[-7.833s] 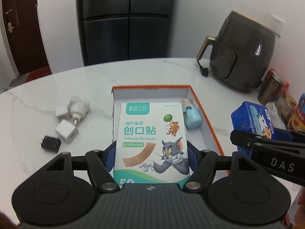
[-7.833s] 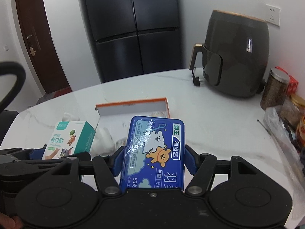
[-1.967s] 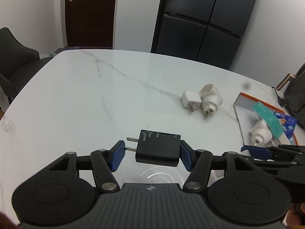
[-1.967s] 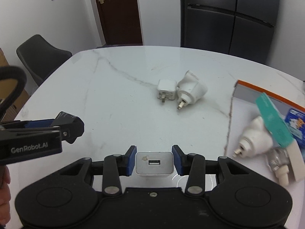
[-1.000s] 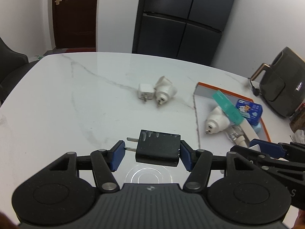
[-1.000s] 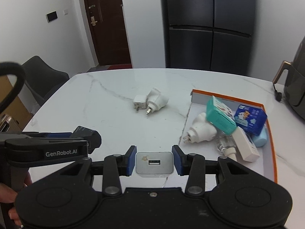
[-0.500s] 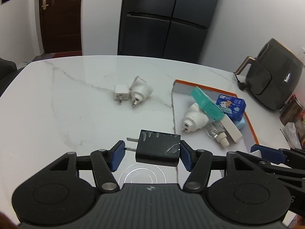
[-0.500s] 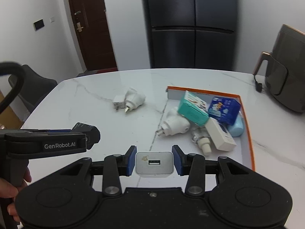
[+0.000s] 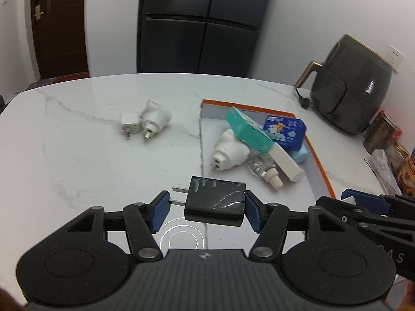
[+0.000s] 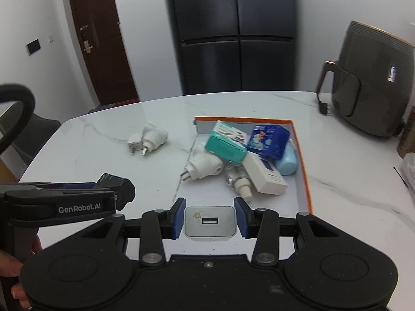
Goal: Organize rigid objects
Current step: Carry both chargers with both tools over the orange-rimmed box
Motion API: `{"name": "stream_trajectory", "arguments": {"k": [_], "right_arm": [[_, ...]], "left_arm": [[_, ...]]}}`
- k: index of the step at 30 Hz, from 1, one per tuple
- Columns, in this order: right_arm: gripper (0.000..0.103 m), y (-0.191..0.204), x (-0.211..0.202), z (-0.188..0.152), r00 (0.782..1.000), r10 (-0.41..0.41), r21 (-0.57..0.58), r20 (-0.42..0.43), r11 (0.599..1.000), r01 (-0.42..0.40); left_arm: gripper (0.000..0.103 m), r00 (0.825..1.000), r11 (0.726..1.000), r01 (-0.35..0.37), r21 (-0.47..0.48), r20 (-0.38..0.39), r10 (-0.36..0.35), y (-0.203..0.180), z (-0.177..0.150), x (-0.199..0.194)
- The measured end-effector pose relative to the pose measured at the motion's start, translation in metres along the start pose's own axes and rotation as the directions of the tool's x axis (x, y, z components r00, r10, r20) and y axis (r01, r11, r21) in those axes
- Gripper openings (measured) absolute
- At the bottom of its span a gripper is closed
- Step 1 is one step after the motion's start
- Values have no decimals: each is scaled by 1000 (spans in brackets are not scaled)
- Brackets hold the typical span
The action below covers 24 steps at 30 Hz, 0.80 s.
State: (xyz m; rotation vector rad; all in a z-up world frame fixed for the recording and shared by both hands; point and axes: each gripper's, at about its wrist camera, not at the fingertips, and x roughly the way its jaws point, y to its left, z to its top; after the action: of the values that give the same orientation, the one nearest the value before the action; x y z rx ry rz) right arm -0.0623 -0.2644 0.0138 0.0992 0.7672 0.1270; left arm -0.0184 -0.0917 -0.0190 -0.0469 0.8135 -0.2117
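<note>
Partly hidden, clear bottle (image 9: 262,169), tray (image 9: 319,173) crowded.

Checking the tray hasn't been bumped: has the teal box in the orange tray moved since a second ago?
Cannot tell of any move. The teal box leans on the white plug adapter by the tray's back wall, as before; only the camera's angle changed.

A home kitchen and dining area: a tall dark multi-door fridge (image 9: 199,26) stands against a white wall, a dark air fryer (image 9: 355,88) sits near a wall socket (image 9: 396,55) on the rounded white marble bench (image 9: 90,160), food jars (image 9: 381,136) line its edge, and a brown door (image 10: 99,39) is beyond.
</note>
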Motion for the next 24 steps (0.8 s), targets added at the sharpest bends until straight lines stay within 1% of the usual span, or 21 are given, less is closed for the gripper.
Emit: {"name": "stream_trajectory", "arguments": {"k": [12,24], "right_arm": [[50,-34,-15,-6,999,-53,56,10,997,52],[50,-50,-19,-6,998,-67,70,14,995,66]], "left_arm": [[62,999,998,41,38,-15,-40,-32,-3,6],[62,998,997,56,52,-20,-55,-50,-4,10]]}}
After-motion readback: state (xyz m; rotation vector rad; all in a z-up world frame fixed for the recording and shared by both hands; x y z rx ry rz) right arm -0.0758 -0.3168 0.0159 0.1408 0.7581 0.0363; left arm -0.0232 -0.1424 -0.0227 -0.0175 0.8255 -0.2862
